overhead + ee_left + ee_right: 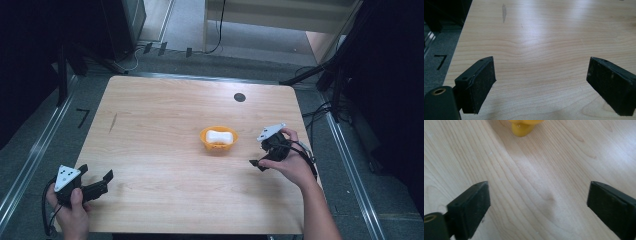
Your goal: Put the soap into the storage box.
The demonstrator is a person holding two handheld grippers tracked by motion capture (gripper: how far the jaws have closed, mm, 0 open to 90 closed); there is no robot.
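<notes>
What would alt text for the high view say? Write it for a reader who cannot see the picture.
An orange bowl holding a white object sits on a light wooden table, right of centre. The right gripper, held in a hand, hovers open just right of the bowl, while the left gripper rests open at the table's near left corner.

Glossy orange plastic bowl (219, 140) on smooth, faintly shiny wood-grain table (165, 115)

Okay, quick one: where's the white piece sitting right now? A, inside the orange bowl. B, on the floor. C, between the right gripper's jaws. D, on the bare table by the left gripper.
A: in the high view the white piece lies inside the orange bowl, apart from both grippers.
</notes>
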